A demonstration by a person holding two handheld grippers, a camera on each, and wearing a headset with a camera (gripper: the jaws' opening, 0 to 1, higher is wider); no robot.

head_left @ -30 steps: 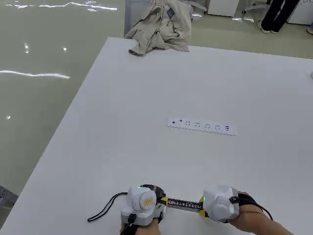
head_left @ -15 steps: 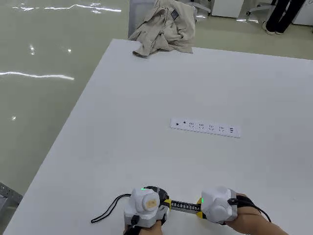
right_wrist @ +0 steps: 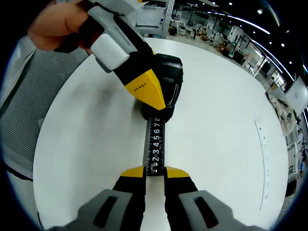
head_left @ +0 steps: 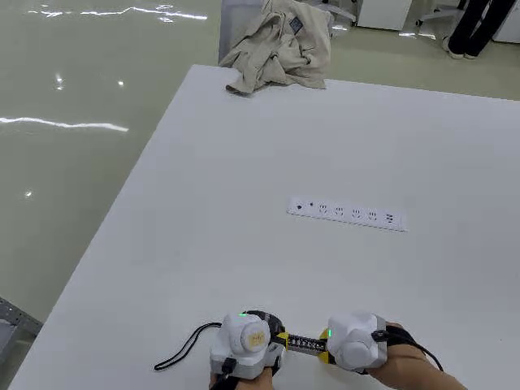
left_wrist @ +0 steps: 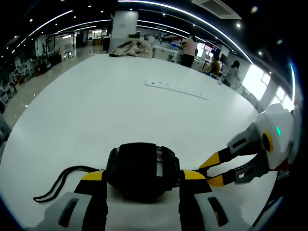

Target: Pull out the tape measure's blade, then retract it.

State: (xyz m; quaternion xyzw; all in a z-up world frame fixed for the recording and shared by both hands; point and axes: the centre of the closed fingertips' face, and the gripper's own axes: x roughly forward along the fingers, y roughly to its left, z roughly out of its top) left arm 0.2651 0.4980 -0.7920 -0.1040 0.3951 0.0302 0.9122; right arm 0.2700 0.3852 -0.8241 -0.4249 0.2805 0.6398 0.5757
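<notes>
Ahead of both grippers the white table (head_left: 244, 203) is open for passage. One flat power strip (head_left: 347, 214) lies well ahead of my right gripper (right_wrist: 154, 171). A crumpled garment (head_left: 276, 45) sits at the far edge. The gap to my left gripper (left_wrist: 144, 175) is barred by the tape blade (right_wrist: 155, 139). A black strap (head_left: 173, 357) trails on the table at that gripper's outer side.

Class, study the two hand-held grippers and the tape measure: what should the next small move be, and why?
Probably keep easing the right hand-held gripper toward the tape measure case, which the left hand-held gripper clamps. A short stretch of blade spans between them, shorter than a second ago, so the retraction looks under way but unfinished.
</notes>
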